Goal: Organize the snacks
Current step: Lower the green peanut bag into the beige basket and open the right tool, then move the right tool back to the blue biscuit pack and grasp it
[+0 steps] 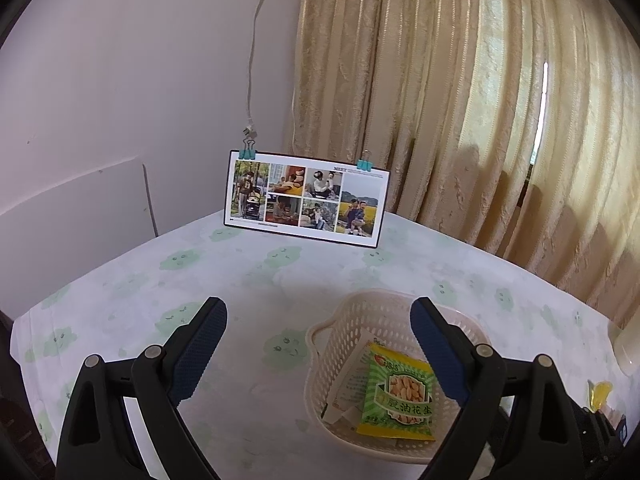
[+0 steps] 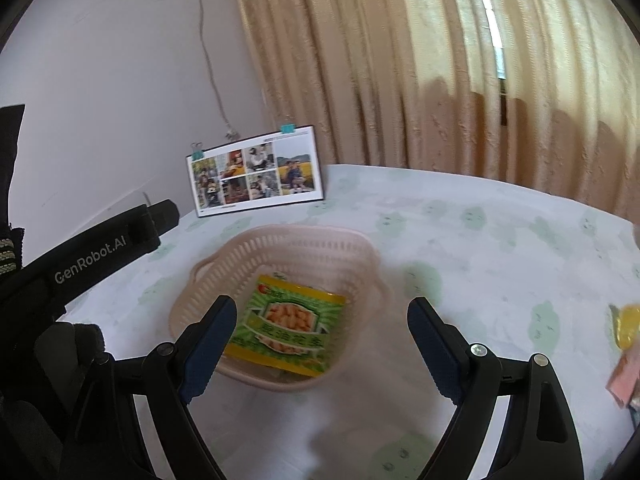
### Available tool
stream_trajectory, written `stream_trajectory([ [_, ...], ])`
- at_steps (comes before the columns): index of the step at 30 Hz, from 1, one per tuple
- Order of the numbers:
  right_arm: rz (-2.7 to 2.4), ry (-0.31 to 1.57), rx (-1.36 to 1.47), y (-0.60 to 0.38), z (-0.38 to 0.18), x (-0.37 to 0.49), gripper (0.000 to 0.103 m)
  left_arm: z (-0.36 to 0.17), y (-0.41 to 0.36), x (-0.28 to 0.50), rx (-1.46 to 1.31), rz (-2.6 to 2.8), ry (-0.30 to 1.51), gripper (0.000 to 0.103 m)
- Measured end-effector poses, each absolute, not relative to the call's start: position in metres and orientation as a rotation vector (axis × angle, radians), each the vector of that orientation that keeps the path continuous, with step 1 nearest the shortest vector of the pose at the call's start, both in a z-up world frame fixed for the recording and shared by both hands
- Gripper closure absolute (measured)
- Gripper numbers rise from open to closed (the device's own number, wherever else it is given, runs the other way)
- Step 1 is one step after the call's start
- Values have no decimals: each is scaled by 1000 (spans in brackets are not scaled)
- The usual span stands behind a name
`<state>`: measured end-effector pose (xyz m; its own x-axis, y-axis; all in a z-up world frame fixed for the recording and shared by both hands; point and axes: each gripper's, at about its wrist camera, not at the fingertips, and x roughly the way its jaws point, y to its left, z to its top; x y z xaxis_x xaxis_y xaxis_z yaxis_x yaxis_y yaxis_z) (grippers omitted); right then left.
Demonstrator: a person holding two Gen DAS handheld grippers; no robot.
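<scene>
Beside the wide-open, empty right tool (image 2: 322, 344), "GenRobot.AI" marks the equally open left tool (image 2: 100, 248).

White wall (image 1: 120, 80) meets sunlit beige curtains (image 1: 460, 100) behind table (image 1: 280, 280).
</scene>
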<state>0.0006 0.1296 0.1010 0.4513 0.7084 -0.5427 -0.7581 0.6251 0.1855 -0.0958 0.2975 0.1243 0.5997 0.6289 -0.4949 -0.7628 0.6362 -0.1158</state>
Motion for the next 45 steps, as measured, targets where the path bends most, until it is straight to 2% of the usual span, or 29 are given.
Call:
stream_trajectory([
  [25, 677, 728, 30, 7, 71, 17, 15, 109, 262, -70, -231, 719, 513, 11],
  [45, 448, 690, 28, -113, 69, 7, 15, 96, 225, -50, -150, 600, 532, 11],
])
